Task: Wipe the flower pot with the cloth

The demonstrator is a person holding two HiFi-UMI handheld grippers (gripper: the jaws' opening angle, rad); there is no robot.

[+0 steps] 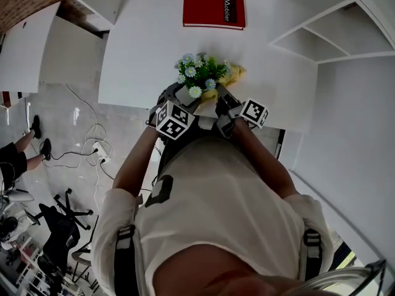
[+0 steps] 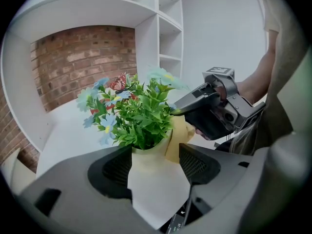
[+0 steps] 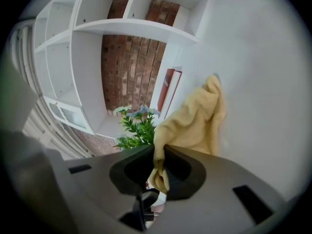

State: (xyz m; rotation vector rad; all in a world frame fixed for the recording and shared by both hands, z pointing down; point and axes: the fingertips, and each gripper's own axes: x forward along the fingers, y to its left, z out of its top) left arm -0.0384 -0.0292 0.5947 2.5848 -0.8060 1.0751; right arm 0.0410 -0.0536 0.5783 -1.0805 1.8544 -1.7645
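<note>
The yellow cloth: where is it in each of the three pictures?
Head view: cloth just right of the flowering plant.
Left gripper view: cloth at centre, against the flower pot, below the right gripper.
Right gripper view: cloth at centre, pinched in that gripper's jaws.
Shared landmark: the flowering plant.

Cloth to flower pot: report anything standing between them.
Nothing visible does. The left tool grips the flower pot by its sides. The cloth, pinched in the right tool, hangs against the pot's rim, on the right in the left gripper view. Only the plant crowds above that rim.
</note>
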